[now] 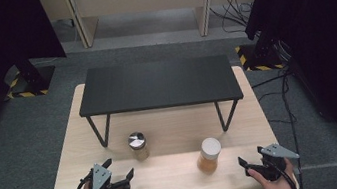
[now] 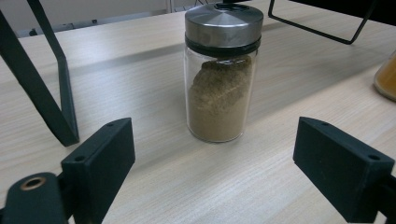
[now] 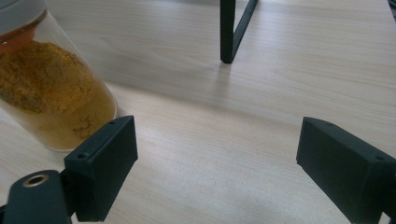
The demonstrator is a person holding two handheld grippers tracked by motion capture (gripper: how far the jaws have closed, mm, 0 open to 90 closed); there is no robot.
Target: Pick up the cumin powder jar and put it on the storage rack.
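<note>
A glass jar with a steel lid [image 1: 138, 146] [image 2: 222, 79], filled with brown powder, stands upright on the light wooden table [image 1: 180, 184], just in front of the black shelf. A jar with a white lid [image 1: 209, 155] [image 3: 51, 93] holds orange powder and stands to its right, nearer the front edge. My left gripper [image 1: 119, 167] [image 2: 219, 168] is open at the front left; the steel-lidded jar stands ahead of its jaws, apart from them. At the front right my right gripper [image 1: 251, 157] [image 3: 219, 168] is open too, with the orange jar just beyond its left jaw and bare table between the jaws.
A low black shelf [image 1: 157, 83] on thin metal legs [image 1: 103, 129] [image 3: 233, 28] [image 2: 51, 88] spans the back half of the table. Dark curtains hang at both sides. Grey floor surrounds the table, with cables [image 1: 286, 102] at the right.
</note>
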